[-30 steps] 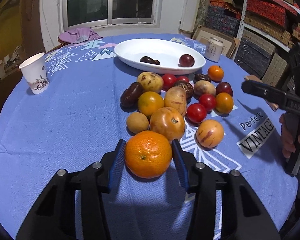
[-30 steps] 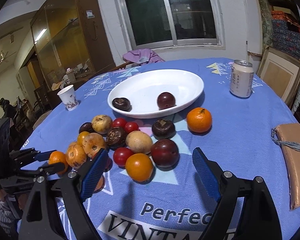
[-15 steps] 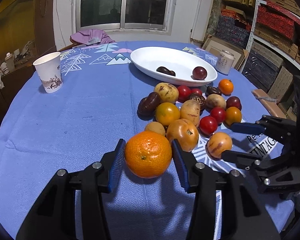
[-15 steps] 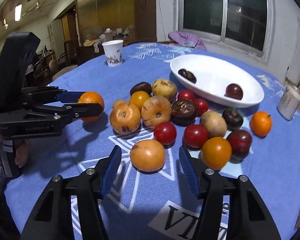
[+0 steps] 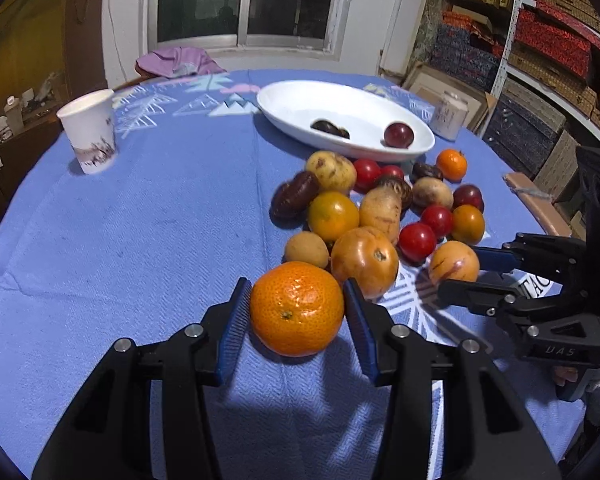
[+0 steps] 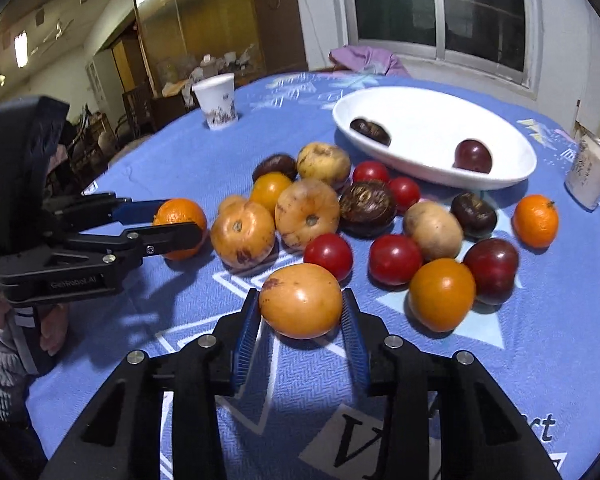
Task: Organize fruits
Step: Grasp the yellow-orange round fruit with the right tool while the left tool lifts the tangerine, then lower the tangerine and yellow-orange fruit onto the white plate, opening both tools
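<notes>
My left gripper (image 5: 296,306) is shut on a mandarin orange (image 5: 297,308), held just above the blue tablecloth; it also shows in the right wrist view (image 6: 180,222). My right gripper (image 6: 300,312) is shut on an orange-yellow fruit (image 6: 301,300), which also shows in the left wrist view (image 5: 454,263). A heap of mixed fruits (image 6: 340,208) lies between the grippers and the white oval dish (image 6: 428,128). The dish (image 5: 300,108) holds a dark plum (image 6: 473,156) and a dark brown fruit (image 6: 370,131).
A paper cup (image 5: 89,132) stands at the far left of the table. A drink can (image 6: 590,172) stands right of the dish, a lone mandarin (image 6: 536,221) near it. A tan pouch (image 5: 536,204) lies at the right edge. Purple cloth (image 5: 176,62) lies at the back.
My right gripper swung left, moved in around the orange-yellow fruit and closed on it. My left gripper kept its hold on the mandarin and lifted slightly.
</notes>
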